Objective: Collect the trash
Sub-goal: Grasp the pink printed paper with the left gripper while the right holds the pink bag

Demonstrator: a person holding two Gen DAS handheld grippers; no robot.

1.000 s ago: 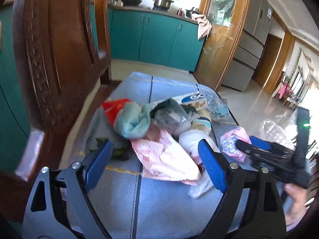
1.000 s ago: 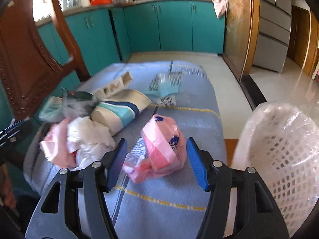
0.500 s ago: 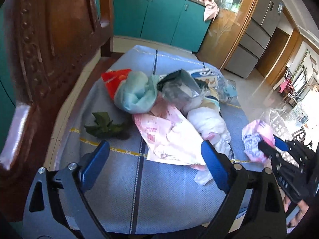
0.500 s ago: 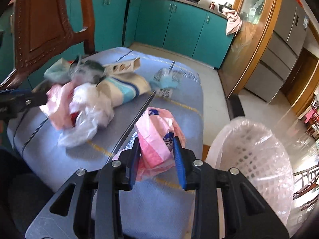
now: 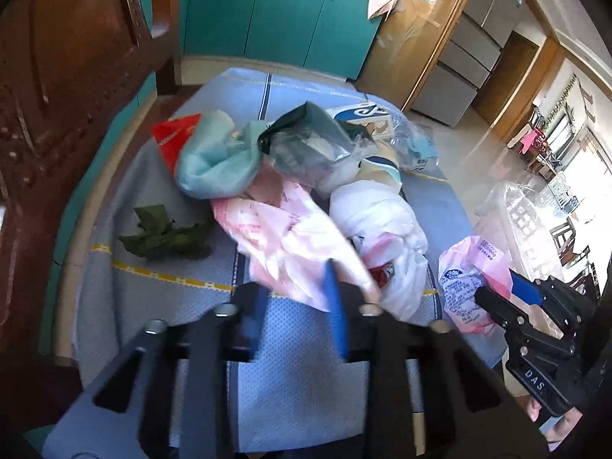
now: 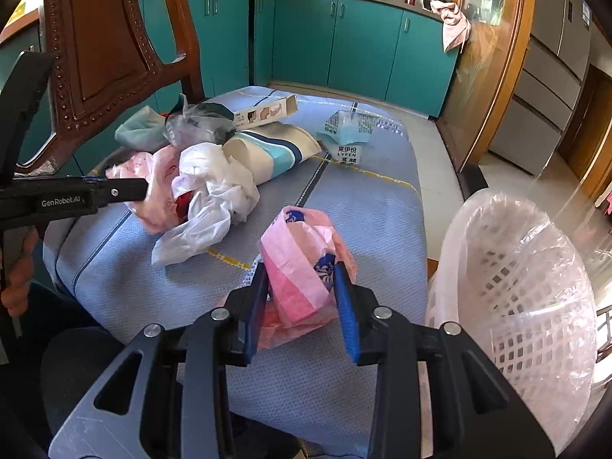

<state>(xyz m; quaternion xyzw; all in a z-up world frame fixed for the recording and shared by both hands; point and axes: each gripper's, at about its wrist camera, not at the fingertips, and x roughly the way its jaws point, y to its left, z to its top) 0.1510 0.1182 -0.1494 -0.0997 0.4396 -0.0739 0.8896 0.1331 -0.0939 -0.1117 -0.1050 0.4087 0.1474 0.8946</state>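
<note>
Above the cushion (image 6: 367,210), right gripper (image 6: 302,290) pinches upright pink bag (image 6: 302,264); left jaws closing on pink plastic.

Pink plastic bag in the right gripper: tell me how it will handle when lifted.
The pink plastic bag looks crumpled and thin, so probably floppy and light. Loose folds sag below the right gripper, so it may drape and trail. The glossy film could slip if pinched loosely.

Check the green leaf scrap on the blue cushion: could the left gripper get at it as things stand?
Probably not right away. The green leaf scrap lies in the open with nothing on it, but the left gripper has just been closing on the pale pink plastic bag, so it would have to let go first.
</note>
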